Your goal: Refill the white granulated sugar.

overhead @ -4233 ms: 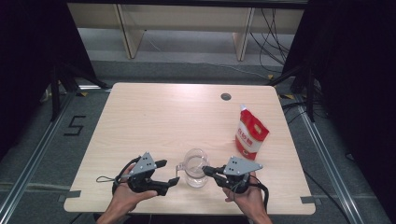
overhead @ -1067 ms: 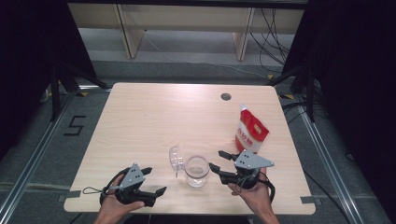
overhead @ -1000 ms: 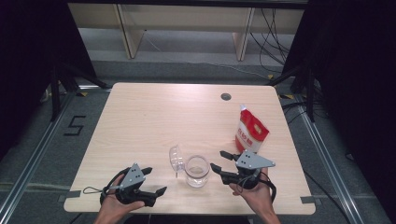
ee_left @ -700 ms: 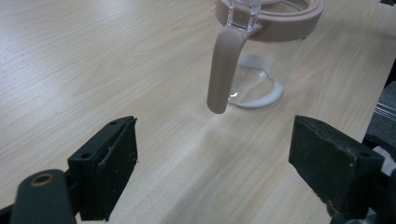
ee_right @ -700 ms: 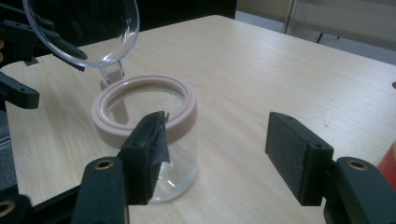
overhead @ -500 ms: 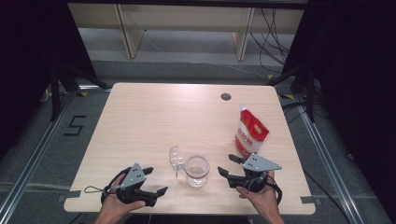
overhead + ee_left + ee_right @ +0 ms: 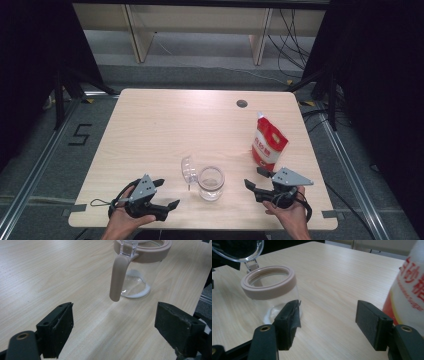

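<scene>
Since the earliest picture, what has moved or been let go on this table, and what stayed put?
Both grippers have let go of the jar and drawn back: left gripper toward the near edge, right gripper toward the sugar bag. The jar's lid now stands open. Jar and bag stayed put.

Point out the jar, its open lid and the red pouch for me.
jar [image 7: 211, 184], high view, glass wall.
lid [image 7: 188, 169], high view, clear dome.
pouch [image 7: 268, 145], high view, front panel.

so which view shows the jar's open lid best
The high view: the clear lid stands flipped up beside the jar. The right gripper view catches its lower curve; the left gripper view shows its clasp.
</scene>
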Demonstrator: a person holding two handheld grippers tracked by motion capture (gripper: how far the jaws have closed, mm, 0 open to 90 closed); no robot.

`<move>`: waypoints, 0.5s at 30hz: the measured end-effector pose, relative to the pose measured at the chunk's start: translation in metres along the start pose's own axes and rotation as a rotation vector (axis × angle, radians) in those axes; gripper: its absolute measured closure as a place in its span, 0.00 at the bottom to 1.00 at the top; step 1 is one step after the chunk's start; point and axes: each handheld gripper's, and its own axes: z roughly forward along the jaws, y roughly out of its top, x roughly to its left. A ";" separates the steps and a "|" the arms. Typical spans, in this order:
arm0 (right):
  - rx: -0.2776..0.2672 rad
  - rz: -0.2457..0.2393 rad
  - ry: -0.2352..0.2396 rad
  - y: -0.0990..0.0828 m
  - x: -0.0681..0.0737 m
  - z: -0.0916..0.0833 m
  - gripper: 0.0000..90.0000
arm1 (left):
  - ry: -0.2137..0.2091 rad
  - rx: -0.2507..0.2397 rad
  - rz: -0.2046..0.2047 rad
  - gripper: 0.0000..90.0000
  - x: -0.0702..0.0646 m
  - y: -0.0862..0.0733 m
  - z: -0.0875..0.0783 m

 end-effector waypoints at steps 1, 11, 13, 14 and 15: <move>0.014 0.014 -0.010 -0.001 0.000 -0.003 0.41 | 0.000 0.001 -0.001 0.17 0.000 0.000 0.000; -0.019 0.018 -0.085 -0.006 -0.016 -0.019 0.40 | -0.002 0.007 0.026 0.17 0.001 0.000 -0.001; -0.018 0.034 -0.091 -0.007 -0.016 -0.021 0.40 | 0.006 0.002 0.016 0.17 0.001 0.000 -0.001; -0.014 0.024 -0.095 -0.007 -0.018 -0.023 0.40 | 0.008 0.002 0.002 0.17 0.000 -0.001 -0.001; -0.015 0.023 -0.103 -0.008 -0.019 -0.023 0.40 | 0.009 0.002 0.009 0.17 0.000 -0.001 -0.001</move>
